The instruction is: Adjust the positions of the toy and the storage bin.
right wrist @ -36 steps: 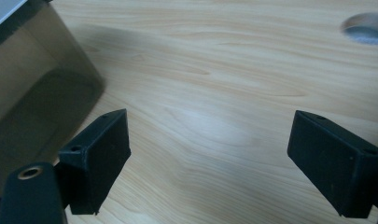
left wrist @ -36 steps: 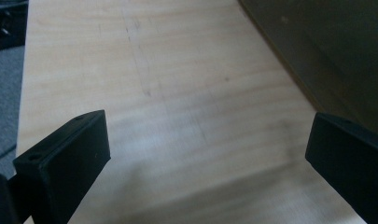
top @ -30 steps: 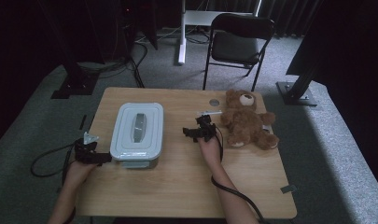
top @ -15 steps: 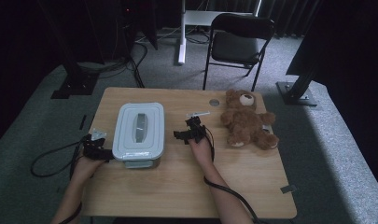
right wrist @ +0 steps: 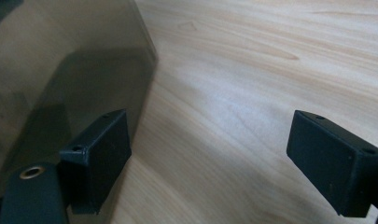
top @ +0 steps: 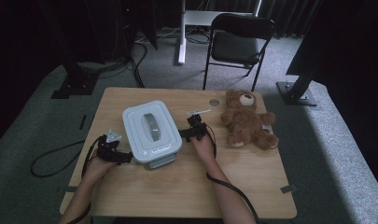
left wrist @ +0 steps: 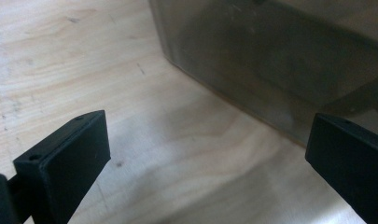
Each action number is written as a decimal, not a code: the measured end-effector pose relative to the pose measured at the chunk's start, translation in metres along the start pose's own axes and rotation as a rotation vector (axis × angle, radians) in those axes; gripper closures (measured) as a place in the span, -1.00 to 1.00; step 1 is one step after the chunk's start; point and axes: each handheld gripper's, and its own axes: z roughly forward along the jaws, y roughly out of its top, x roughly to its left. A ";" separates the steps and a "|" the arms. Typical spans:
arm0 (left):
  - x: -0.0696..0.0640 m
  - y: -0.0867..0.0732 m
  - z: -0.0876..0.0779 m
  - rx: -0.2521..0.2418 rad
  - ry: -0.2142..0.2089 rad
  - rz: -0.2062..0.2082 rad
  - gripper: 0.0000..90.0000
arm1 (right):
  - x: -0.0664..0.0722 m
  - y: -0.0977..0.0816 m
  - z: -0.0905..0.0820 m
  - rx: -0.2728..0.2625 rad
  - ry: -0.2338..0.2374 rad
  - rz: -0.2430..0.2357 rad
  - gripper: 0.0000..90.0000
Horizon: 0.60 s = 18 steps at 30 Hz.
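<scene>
A pale lidded storage box (top: 150, 131) with a grey handle sits on the wooden table (top: 177, 186). My left gripper (top: 123, 157) rests at the box's left side, open, with the translucent box wall (left wrist: 270, 70) just ahead of its jaws. At the box's right side is my right gripper (top: 183, 133), also open, and the box wall (right wrist: 60, 70) lies close beside its left jaw. Nothing is between either pair of jaws. A brown teddy bear (top: 246, 119) lies on the table to the right.
A small white strip (top: 199, 112) and a round grey disc (top: 214, 102) lie near the table's far edge. A black folding chair (top: 238, 42) stands beyond the table. Cables trail off the table's left side onto the carpet.
My right gripper has moved left from beside the bear to the box's right side. My left gripper has closed in toward the box's left side.
</scene>
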 end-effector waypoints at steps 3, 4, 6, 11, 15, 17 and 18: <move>0.004 0.004 0.000 -0.013 0.013 -0.023 -0.99 | -0.001 0.006 0.001 0.003 -0.007 -0.013 -0.71; 0.006 0.005 0.000 -0.013 0.012 -0.027 -0.99 | -0.001 0.009 0.002 0.005 -0.004 -0.014 -0.71; 0.006 0.007 0.000 -0.009 0.018 -0.023 -0.99 | 0.000 0.012 0.004 0.006 -0.002 -0.015 -0.71; 0.003 0.010 0.000 0.005 0.020 -0.004 -0.99 | 0.005 0.014 0.012 0.023 0.027 -0.049 -0.67; -0.001 0.013 0.001 0.017 0.027 0.014 -0.99 | 0.001 0.010 0.011 0.011 0.047 -0.049 -0.67; -0.004 0.014 0.001 0.024 0.025 0.021 -0.99 | 0.000 0.008 0.010 0.009 0.048 -0.047 -0.65; -0.006 0.015 0.001 0.028 0.025 0.022 -0.99 | 0.000 0.007 0.008 0.009 0.049 -0.052 -0.65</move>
